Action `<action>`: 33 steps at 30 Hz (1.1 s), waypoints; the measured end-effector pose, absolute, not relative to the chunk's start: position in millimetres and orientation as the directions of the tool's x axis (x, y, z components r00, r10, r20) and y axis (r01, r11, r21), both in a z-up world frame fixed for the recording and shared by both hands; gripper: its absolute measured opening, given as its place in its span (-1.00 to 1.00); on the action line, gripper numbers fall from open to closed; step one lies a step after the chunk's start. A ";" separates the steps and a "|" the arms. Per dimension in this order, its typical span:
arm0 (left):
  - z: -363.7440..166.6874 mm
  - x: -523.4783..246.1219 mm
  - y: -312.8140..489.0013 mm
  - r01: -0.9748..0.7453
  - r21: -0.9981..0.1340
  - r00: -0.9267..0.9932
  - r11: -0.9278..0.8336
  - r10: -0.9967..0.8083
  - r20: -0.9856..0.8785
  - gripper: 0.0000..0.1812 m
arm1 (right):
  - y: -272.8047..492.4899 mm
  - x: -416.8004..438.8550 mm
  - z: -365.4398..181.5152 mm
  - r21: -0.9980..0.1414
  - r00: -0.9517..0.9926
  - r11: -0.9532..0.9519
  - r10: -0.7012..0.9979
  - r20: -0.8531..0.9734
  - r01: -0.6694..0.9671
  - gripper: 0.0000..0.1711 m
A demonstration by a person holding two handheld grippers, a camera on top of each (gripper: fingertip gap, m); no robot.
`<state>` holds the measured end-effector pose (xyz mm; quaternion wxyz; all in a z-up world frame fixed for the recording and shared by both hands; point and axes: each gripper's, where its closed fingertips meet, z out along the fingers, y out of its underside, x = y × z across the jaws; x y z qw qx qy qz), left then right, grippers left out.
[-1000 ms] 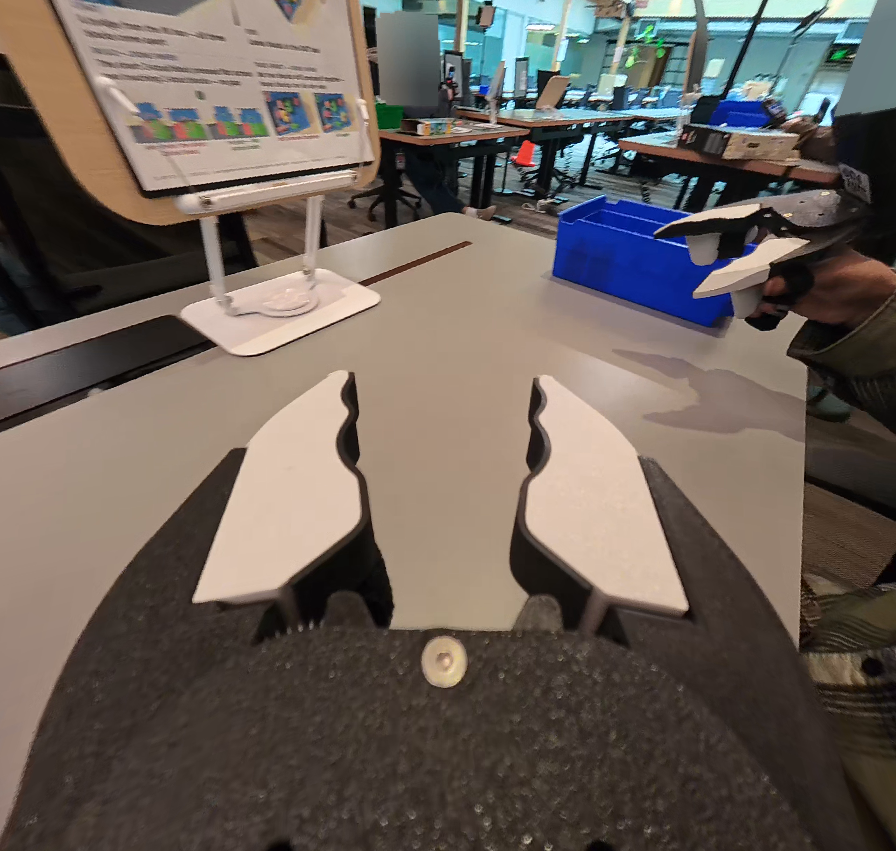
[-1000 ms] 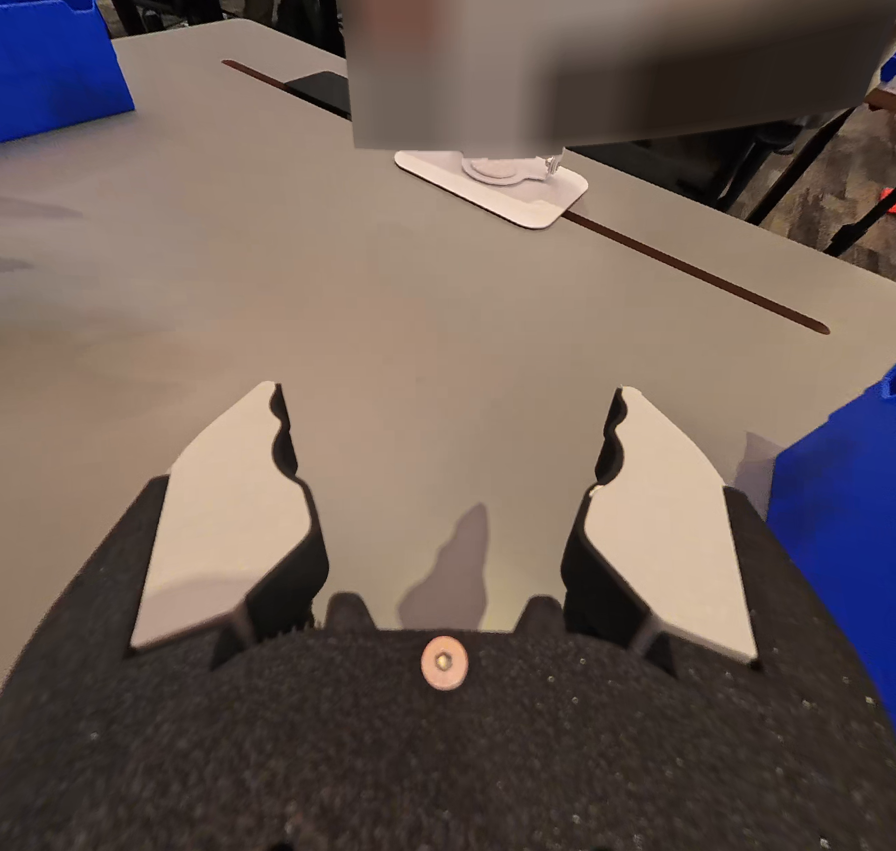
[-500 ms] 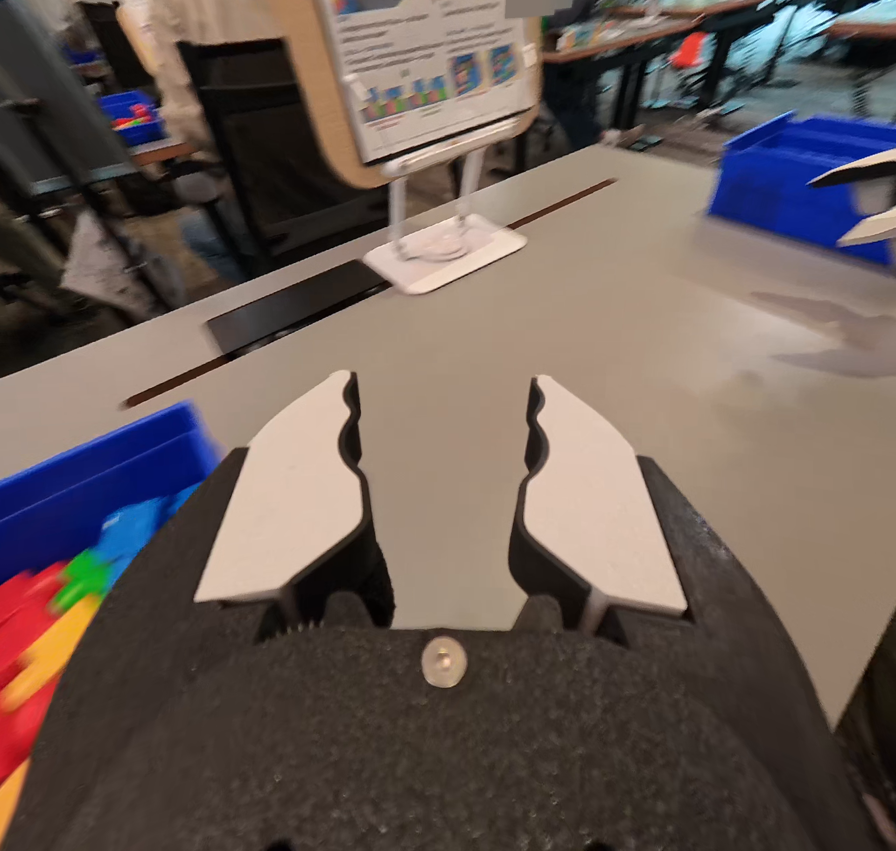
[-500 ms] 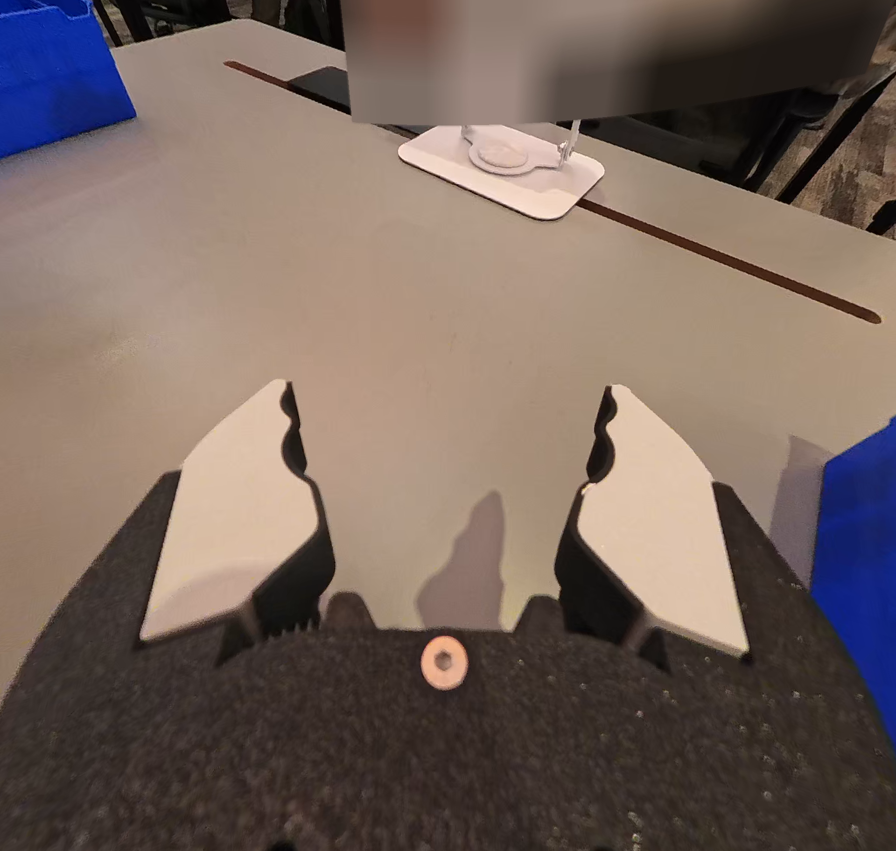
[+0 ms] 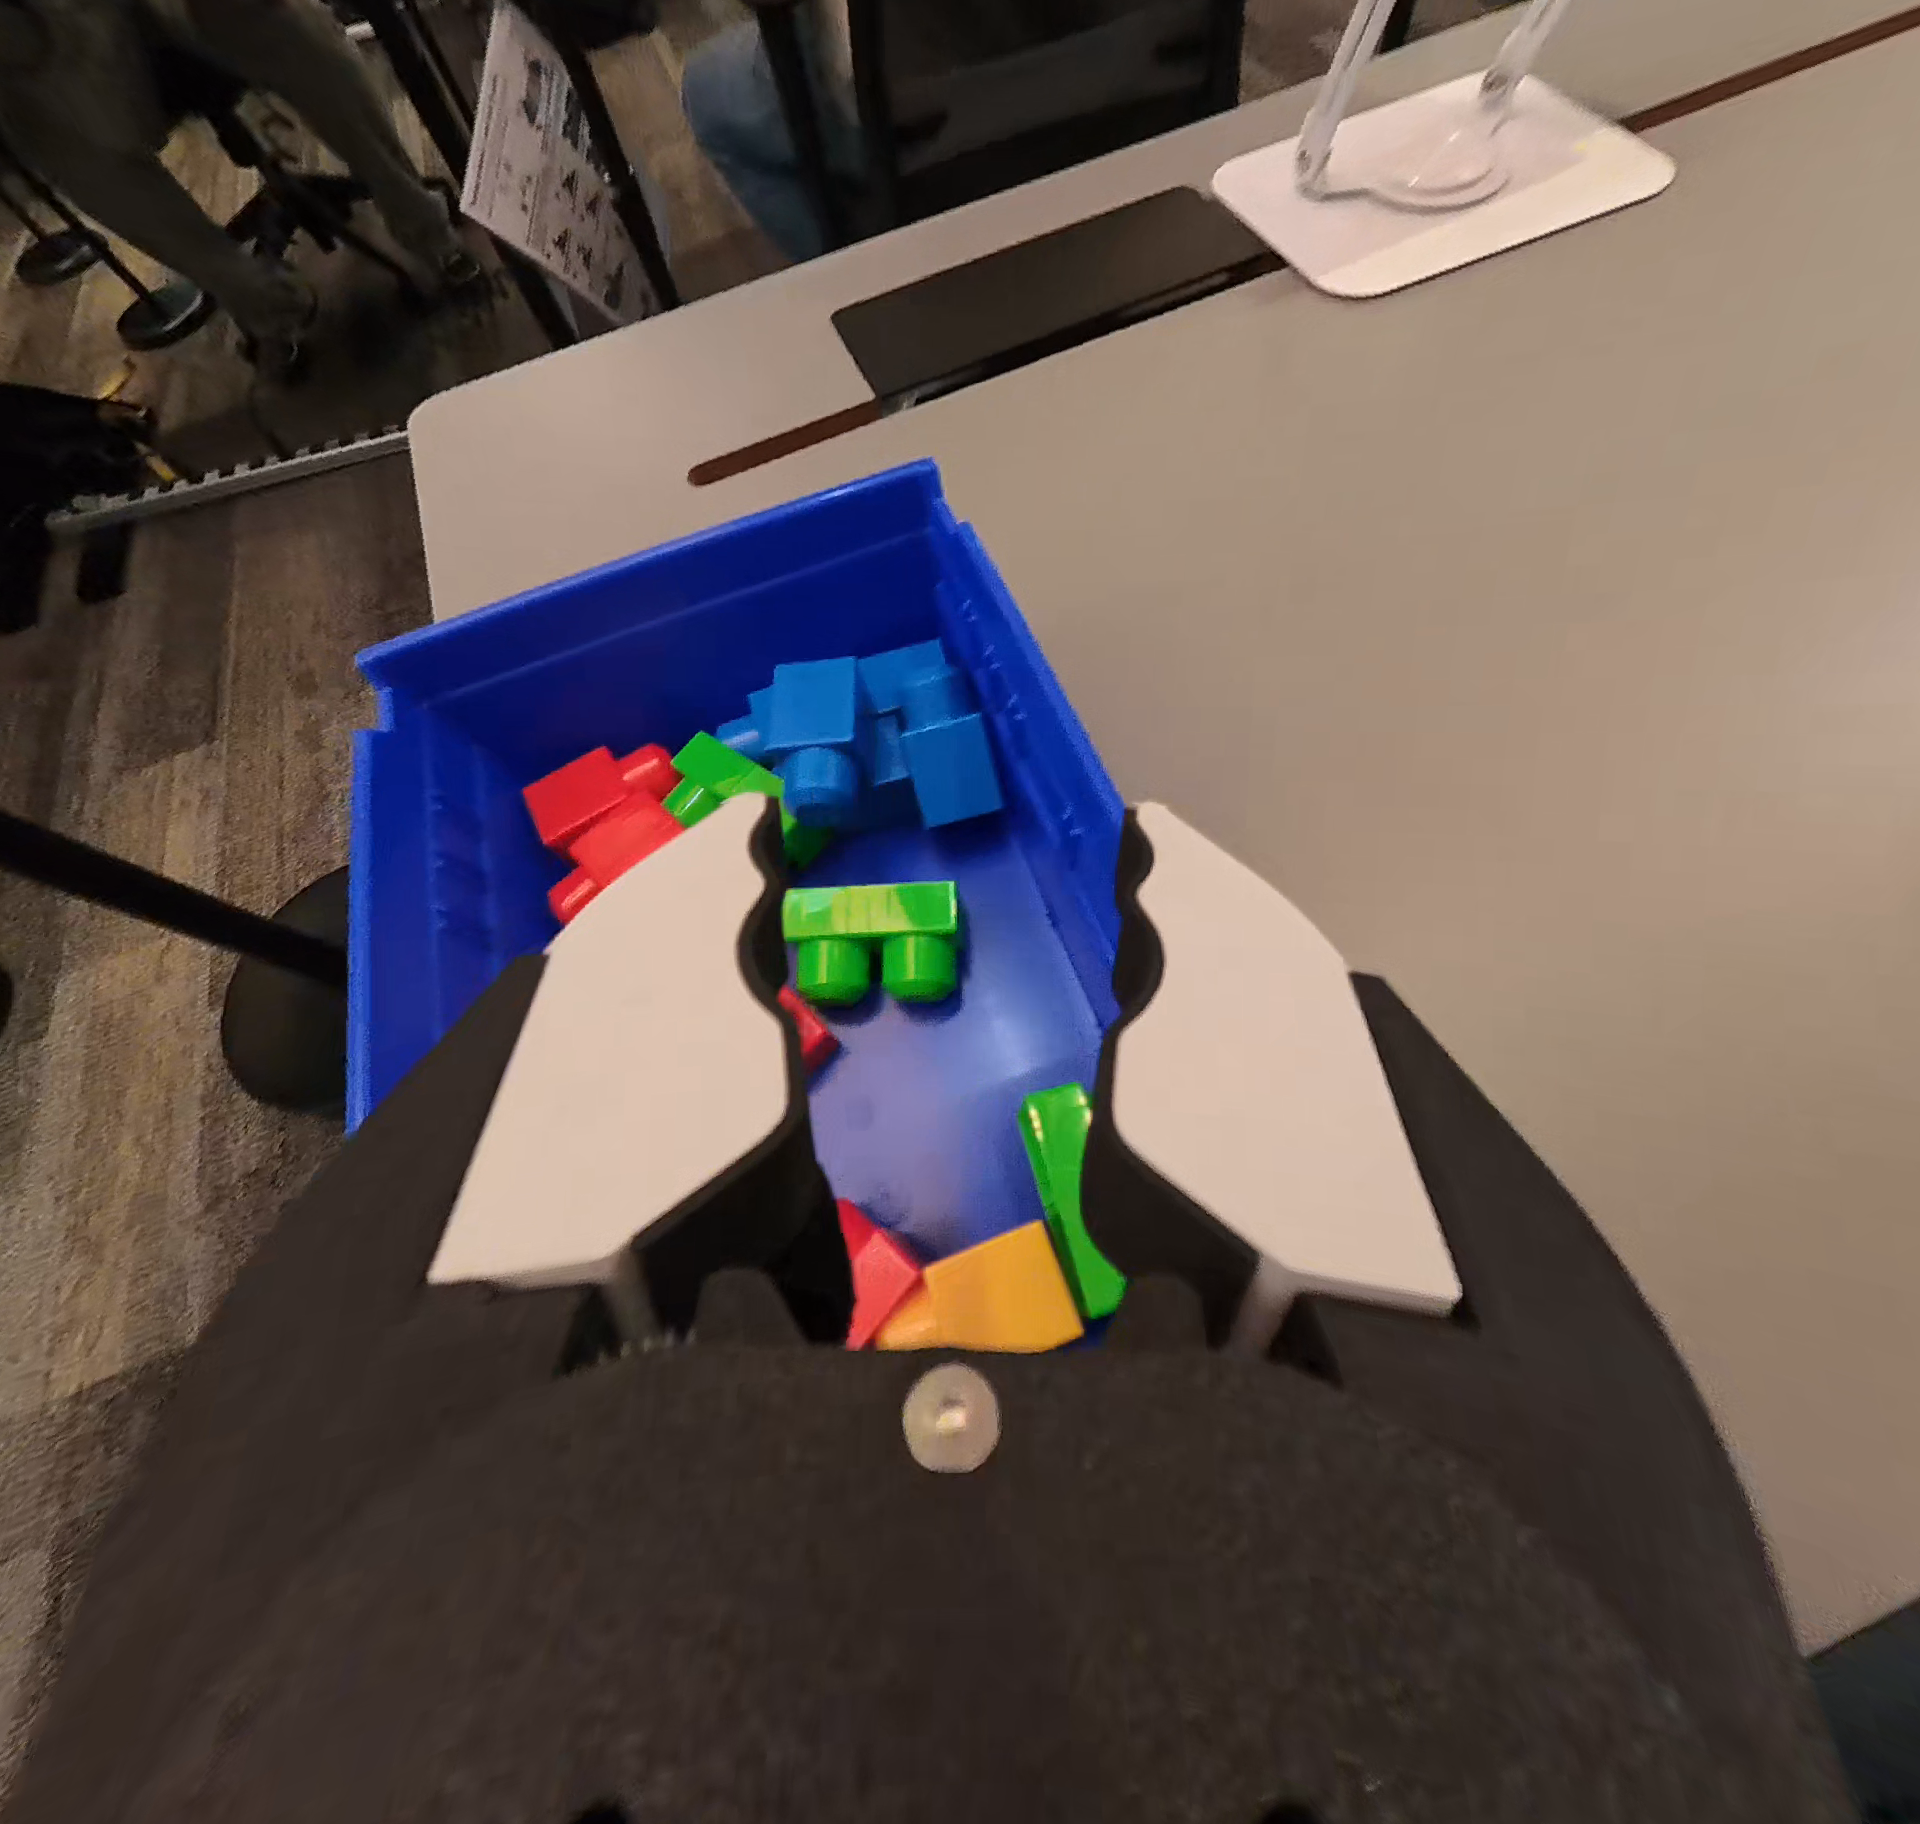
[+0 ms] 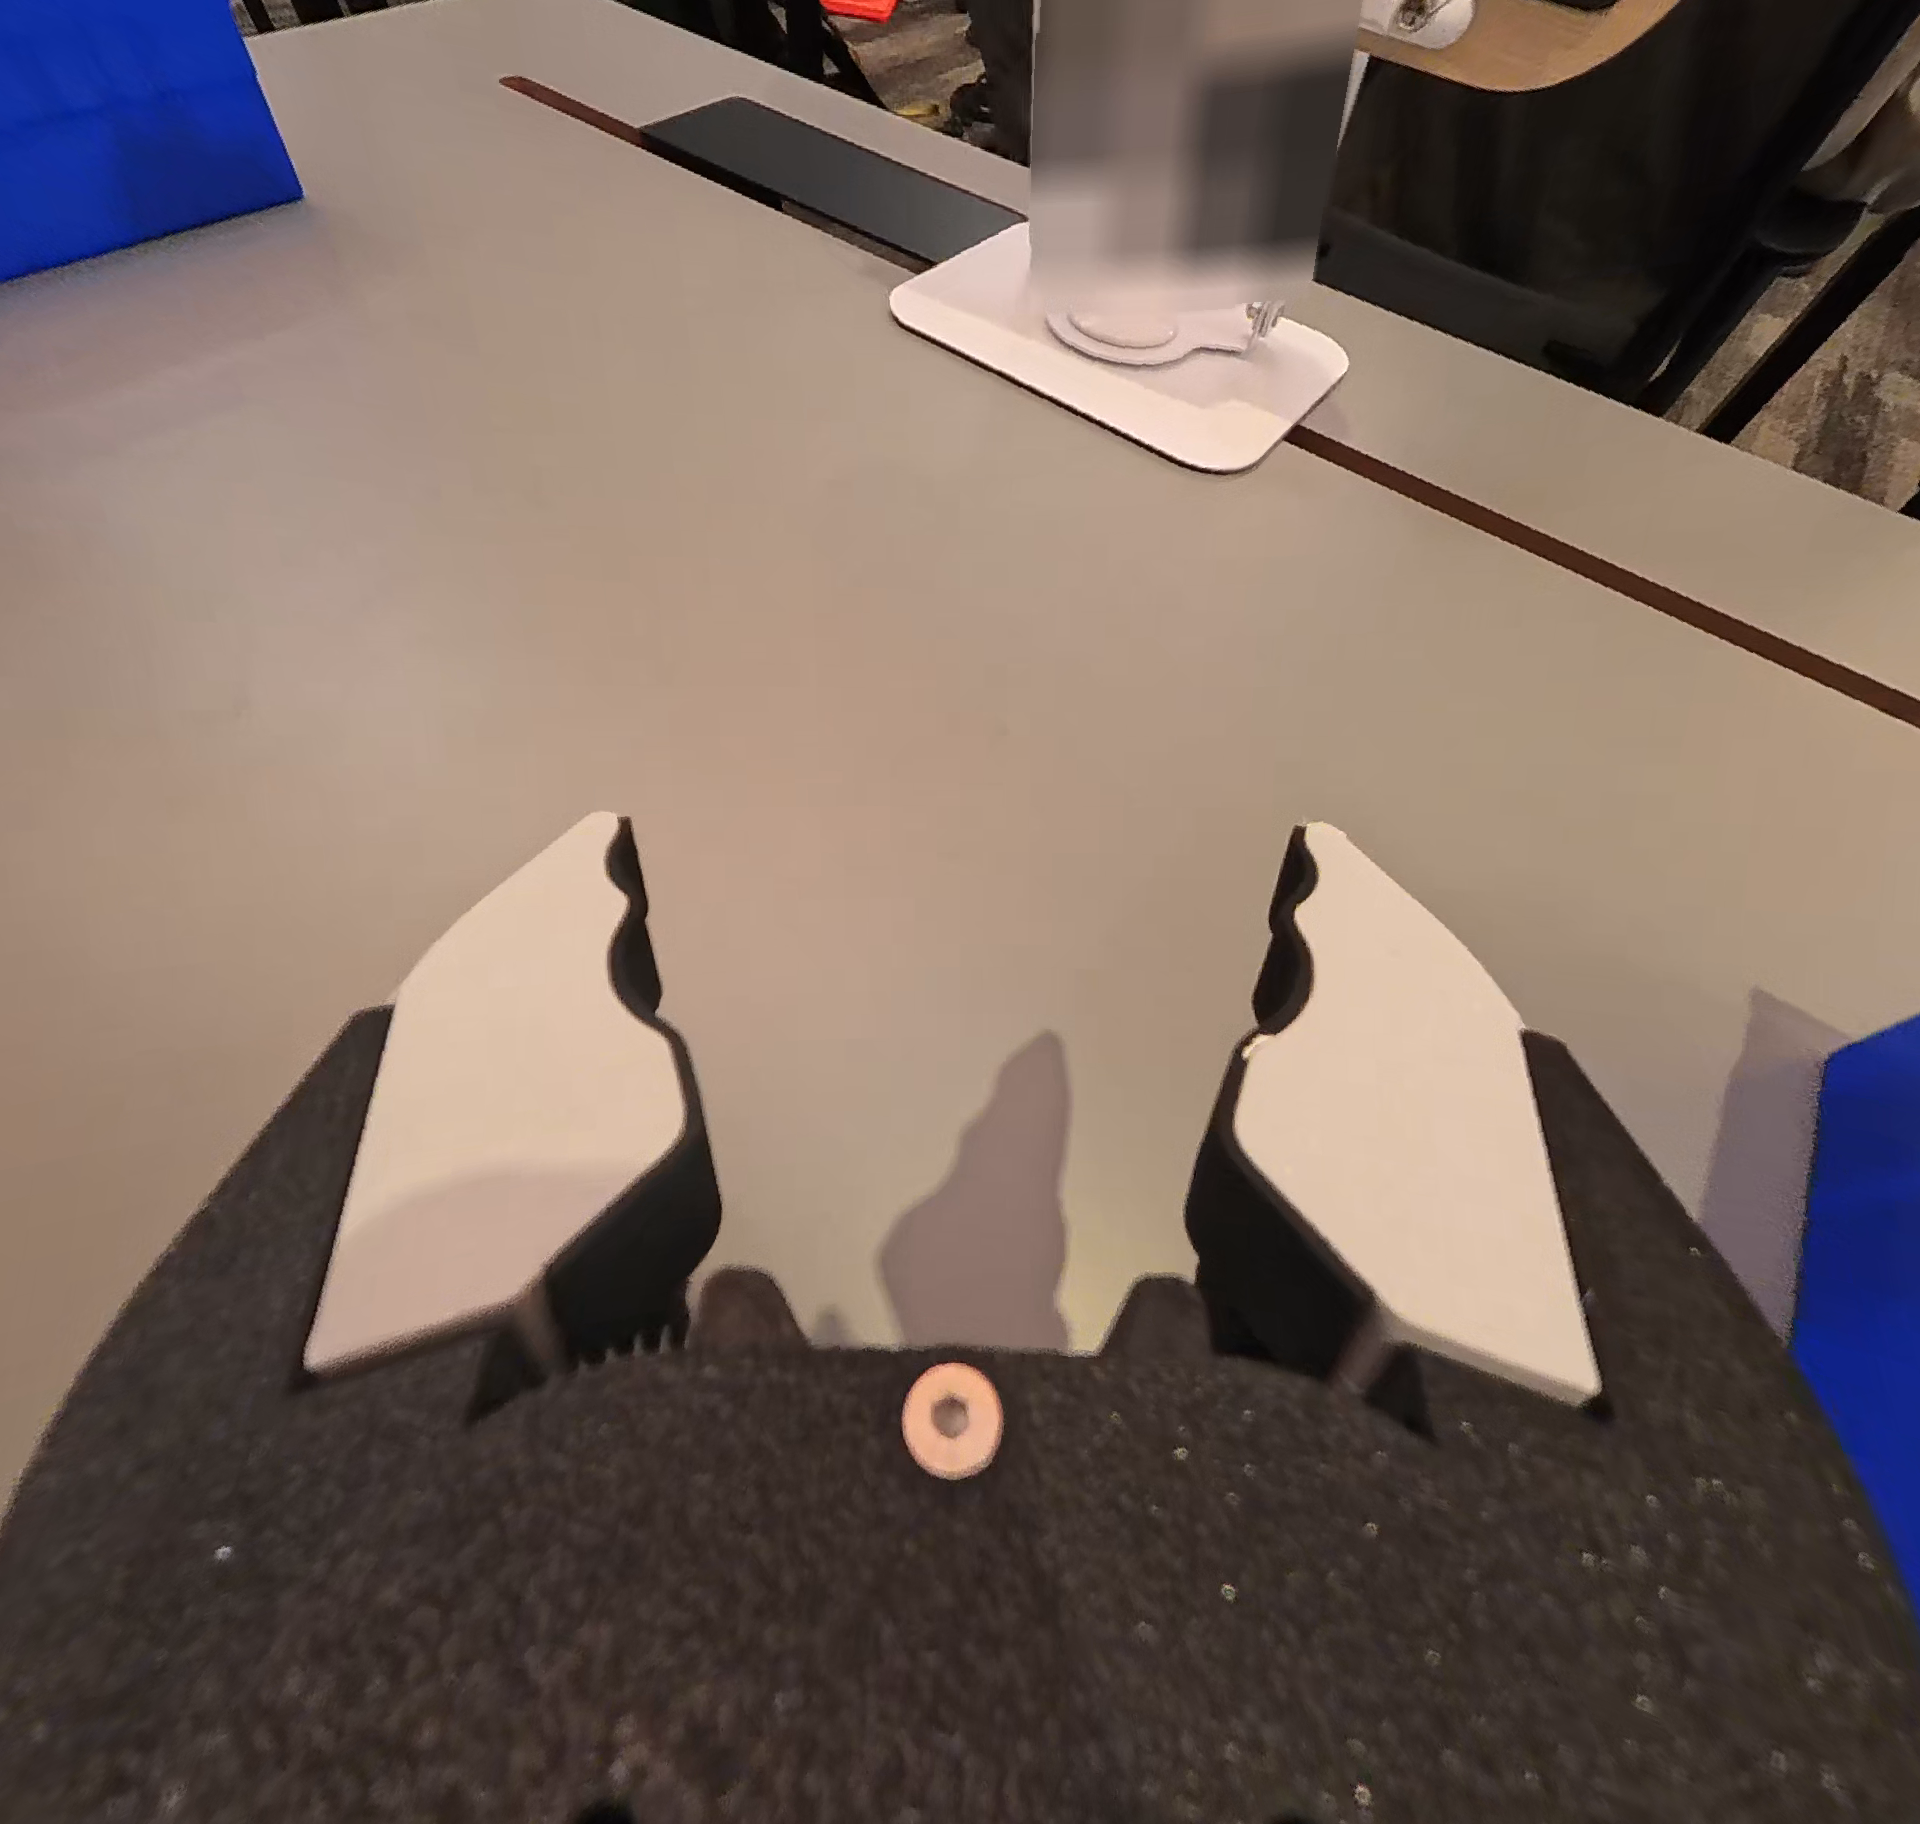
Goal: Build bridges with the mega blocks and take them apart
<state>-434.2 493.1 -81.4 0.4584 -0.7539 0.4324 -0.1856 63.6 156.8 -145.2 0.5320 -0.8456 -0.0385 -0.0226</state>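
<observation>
Left claw [image 5: 943, 875] hangs spread apart over the blue bin [image 5: 665, 590], framing a green block [image 5: 871, 938] among loose blocks, likely the first pick. Right claw [image 6: 961, 901], also apart and empty, waits over bare counter [image 6: 935, 579].

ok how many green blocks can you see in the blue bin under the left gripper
3. One lies mid-bin, studs toward the camera; one at the back beside the red blocks; one against the right wall. The left gripper may hide more in the blue bin.
</observation>
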 end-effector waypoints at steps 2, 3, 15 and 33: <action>-90.3 -437.0 500.0 -0.507 -0.835 0.556 -0.213 -0.821 -0.129 -0.33 | 159.3 61.3 -144.6 -0.893 0.995 -0.439 0.043 0.087 0.097 0.32; -95.1 -437.9 502.9 -0.521 -0.826 0.553 -0.215 -0.822 -0.135 -0.33 | 160.6 60.6 -143.9 -0.890 0.995 -0.444 0.041 0.093 0.102 0.32; -129.6 -432.8 531.7 -0.581 -0.786 0.520 -0.211 -0.839 -0.159 -0.40 | 179.7 47.6 -126.8 -0.868 0.987 -0.473 0.033 0.157 0.154 0.32; -187.5 -412.1 589.7 -0.677 -0.681 0.551 -0.280 -0.806 -0.217 -0.43 | 177.8 43.5 -135.3 -0.864 0.988 -0.483 0.028 0.151 0.146 0.32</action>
